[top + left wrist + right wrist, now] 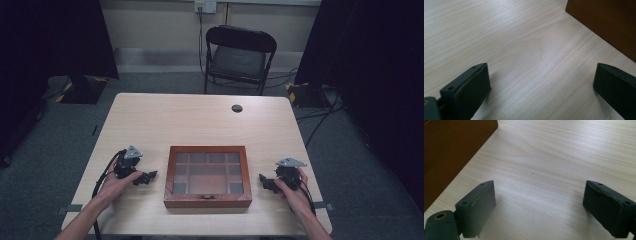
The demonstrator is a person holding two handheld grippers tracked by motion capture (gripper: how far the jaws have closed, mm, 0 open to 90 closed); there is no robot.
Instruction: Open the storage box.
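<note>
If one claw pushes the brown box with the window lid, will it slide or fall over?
The wooden box lies low and flat on the table, so it would probably slide, not tip. Its solid wood frame looks stiff and rather heavy. The see-through lid panel may be glass, so it could be fragile; pushing on the wooden side seems safer.
</note>
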